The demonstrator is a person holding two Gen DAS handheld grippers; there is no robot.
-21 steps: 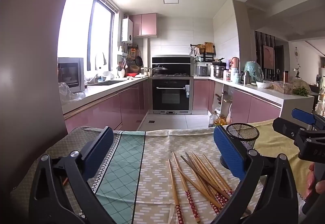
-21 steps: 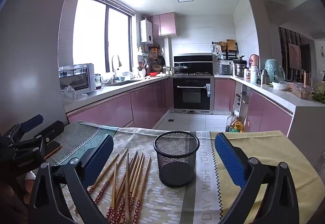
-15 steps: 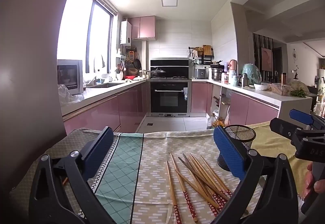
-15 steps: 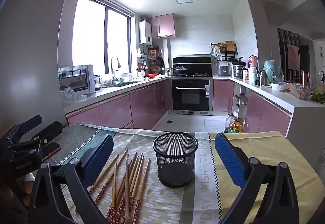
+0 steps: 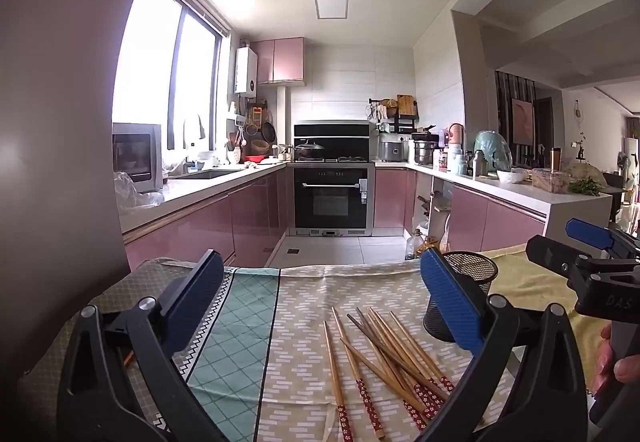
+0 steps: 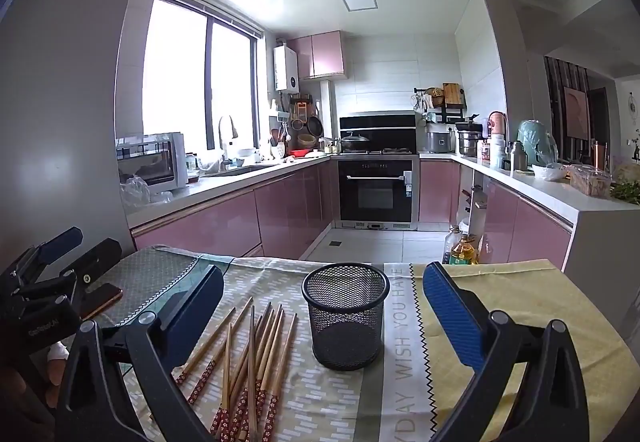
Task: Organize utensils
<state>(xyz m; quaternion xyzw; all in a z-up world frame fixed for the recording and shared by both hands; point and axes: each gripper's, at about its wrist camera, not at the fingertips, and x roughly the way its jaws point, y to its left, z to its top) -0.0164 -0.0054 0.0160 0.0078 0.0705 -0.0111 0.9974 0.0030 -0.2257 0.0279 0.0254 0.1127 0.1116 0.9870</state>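
Several wooden chopsticks (image 5: 384, 354) with red patterned ends lie in a loose pile on the cloth-covered table; they also show in the right wrist view (image 6: 248, 358). A black mesh cup (image 6: 346, 314) stands upright and empty just right of them, also seen in the left wrist view (image 5: 472, 282). My left gripper (image 5: 320, 302) is open and empty, above the table, left of the pile. My right gripper (image 6: 324, 318) is open and empty, with the cup between its fingers' lines of sight. Each gripper shows in the other's view, the right one (image 5: 588, 262) and the left one (image 6: 52, 282).
The table (image 6: 500, 294) carries patterned cloths, with its far edge just behind the cup. A phone (image 6: 100, 300) lies at the left. Behind stand pink kitchen cabinets (image 6: 248, 226), an oven (image 6: 376, 193) and oil bottles (image 6: 460, 250) on the floor.
Both views have tilted slightly; the grippers have shifted little. The chopsticks and the cup have not moved.
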